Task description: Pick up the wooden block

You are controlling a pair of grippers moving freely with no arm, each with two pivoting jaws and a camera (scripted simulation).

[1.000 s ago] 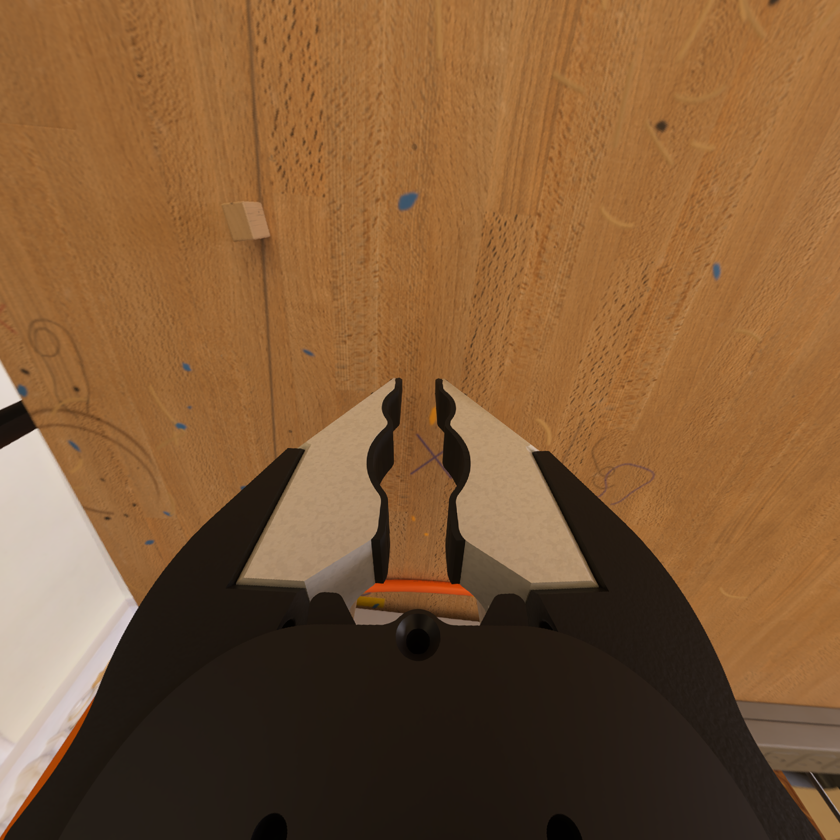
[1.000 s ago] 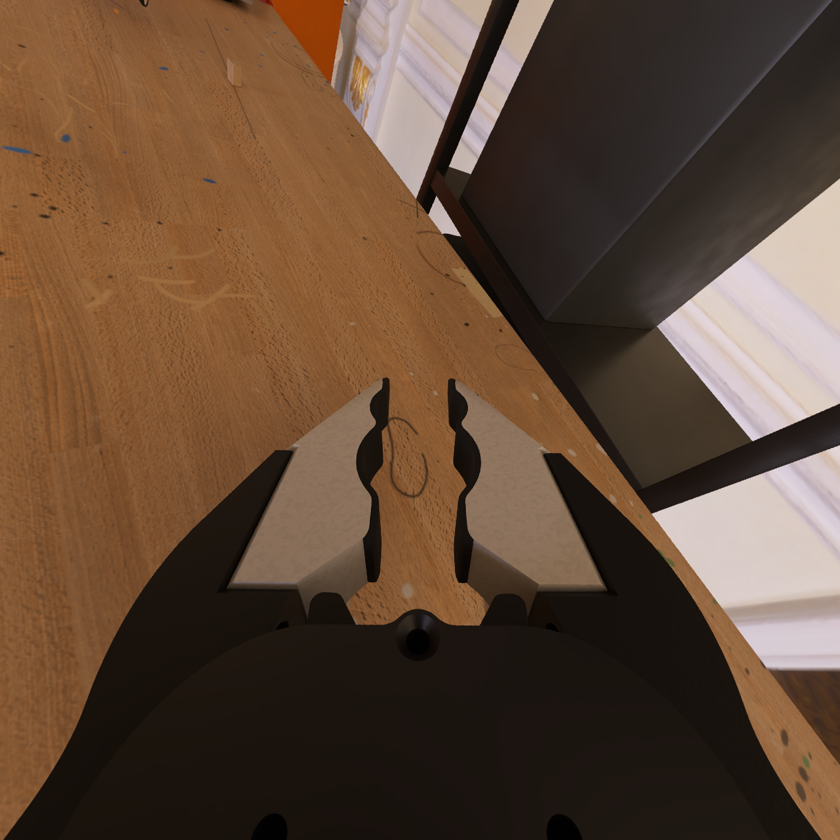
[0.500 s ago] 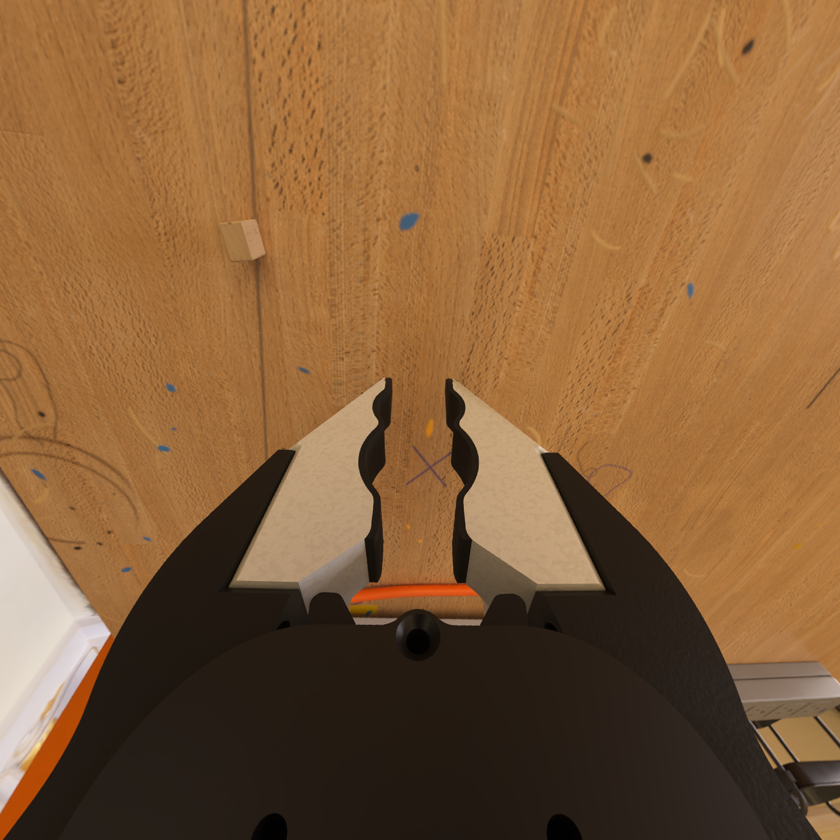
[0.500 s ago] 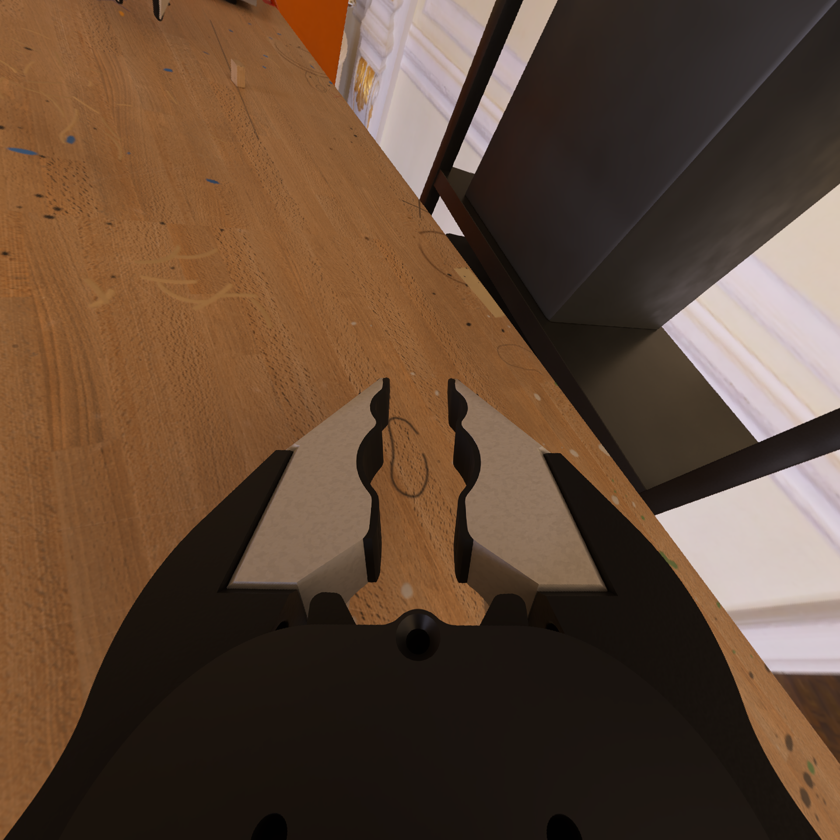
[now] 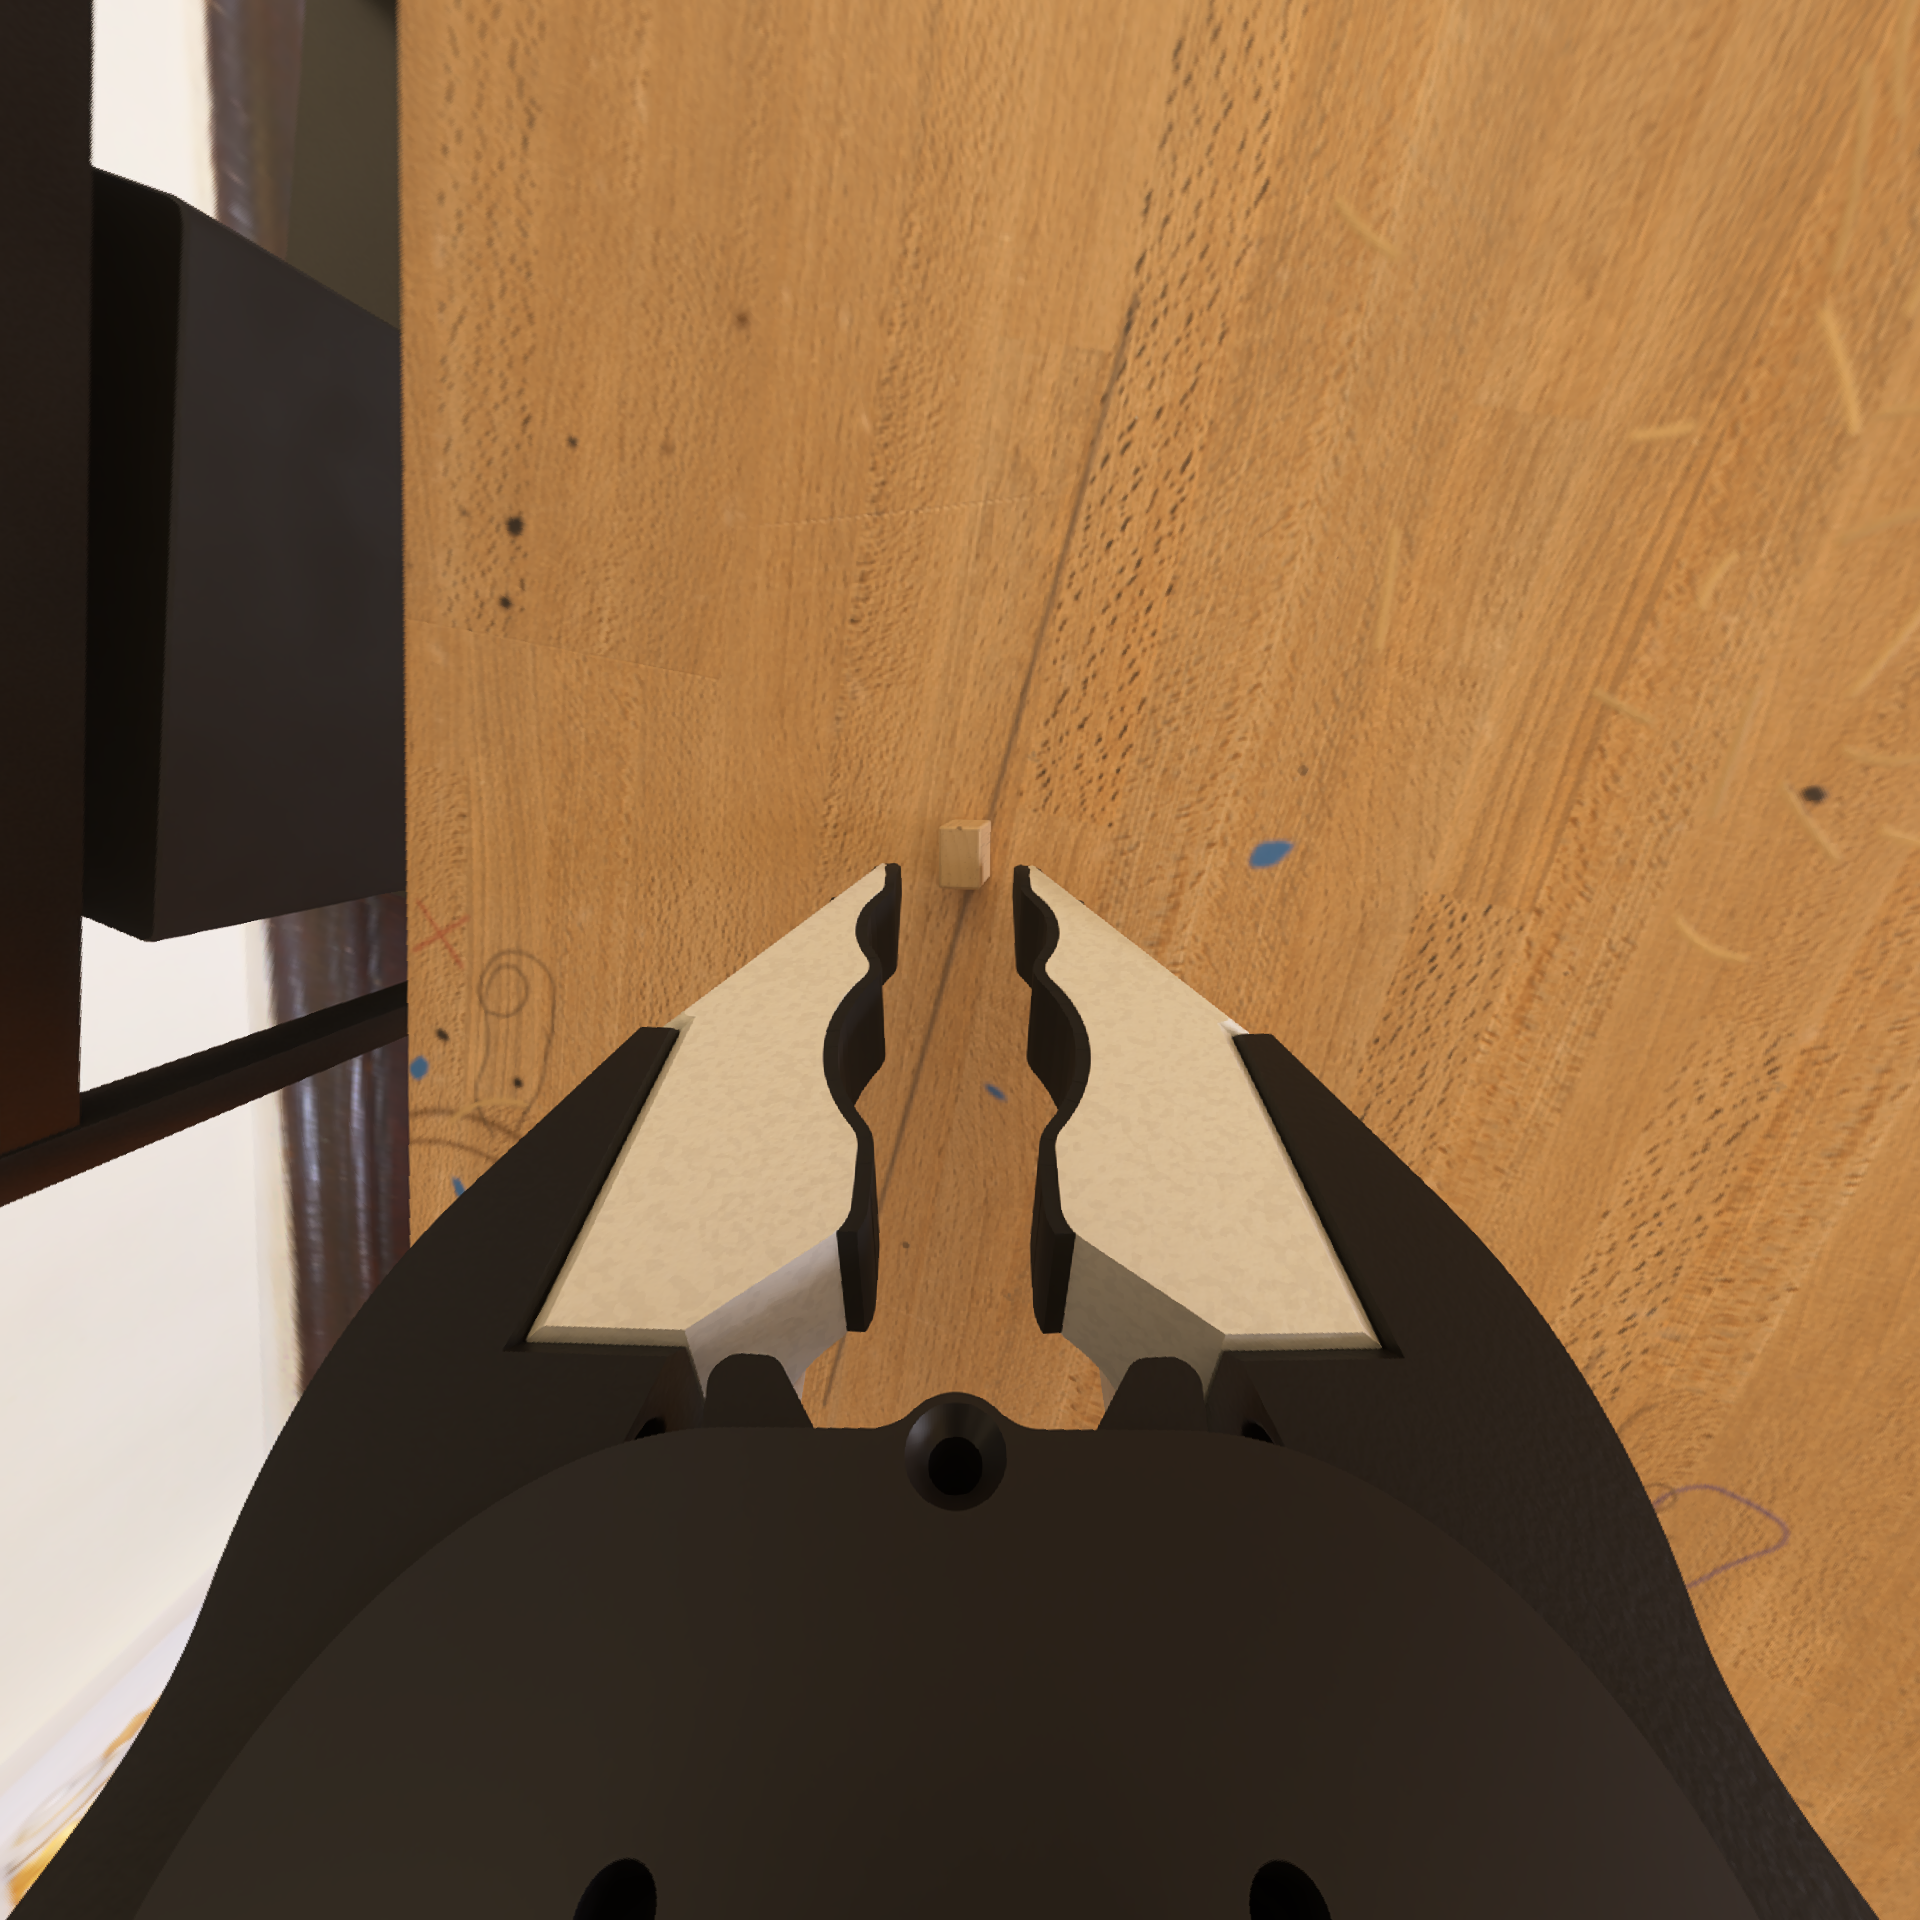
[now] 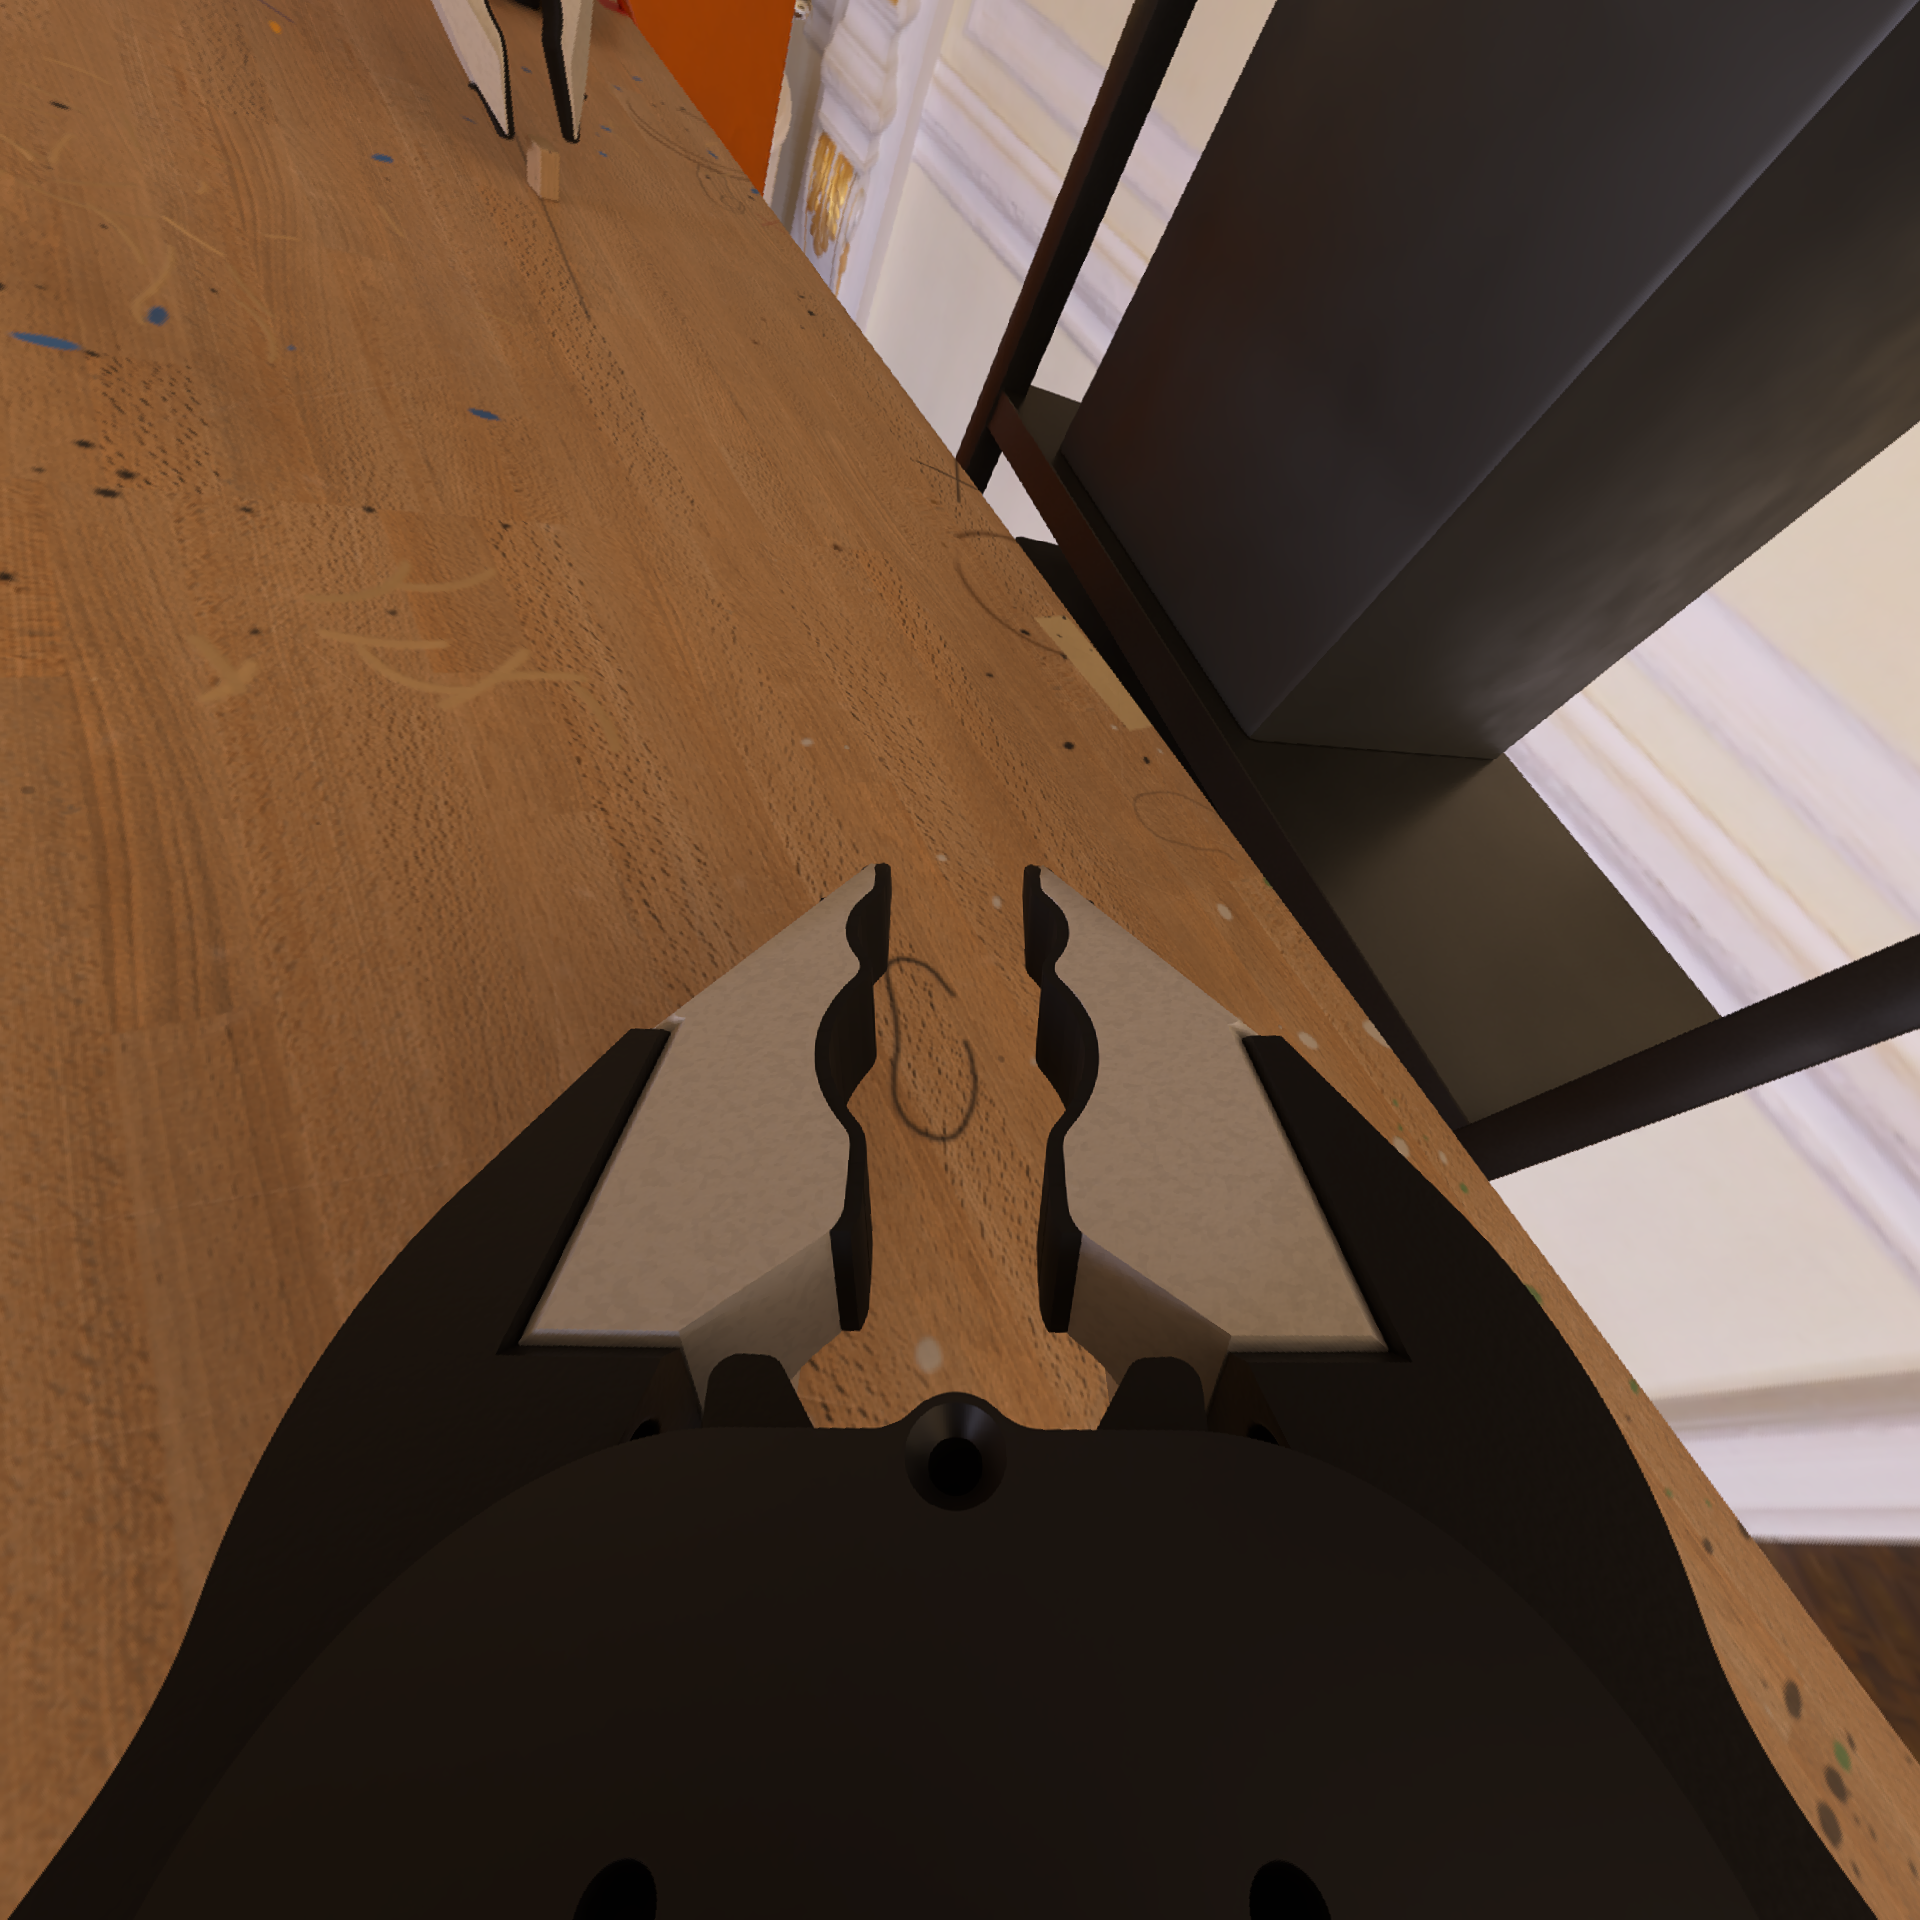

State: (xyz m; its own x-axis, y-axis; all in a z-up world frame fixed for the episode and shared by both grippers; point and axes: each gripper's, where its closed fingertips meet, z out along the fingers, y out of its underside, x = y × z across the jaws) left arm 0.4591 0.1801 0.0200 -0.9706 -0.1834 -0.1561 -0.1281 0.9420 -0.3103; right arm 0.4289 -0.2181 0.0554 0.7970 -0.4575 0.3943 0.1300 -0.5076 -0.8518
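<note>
Left wrist view: wooden block (image 5: pixel 964 854) lies just beyond the parted fingers (image 5: pixel 881 935).

The right gripper (image 6: pixel 956 883) hangs low over the worktop (image 6: pixel 416 831), its 2 fingers (image 6: pixel 727 1122) parted with nothing between them; a dark pen squiggle (image 6: pixel 930 1049) shows in the gap. Far up the worktop stands the block (image 6: pixel 542 169), small and pale, with the left gripper (image 6: pixel 532 130) just above it, fingers spread, not touching it as far as can be seen. An orange panel (image 6: pixel 717 73) lies beyond. A dark shelf (image 6: pixel 1455 416) runs along the worktop's right edge.
</note>
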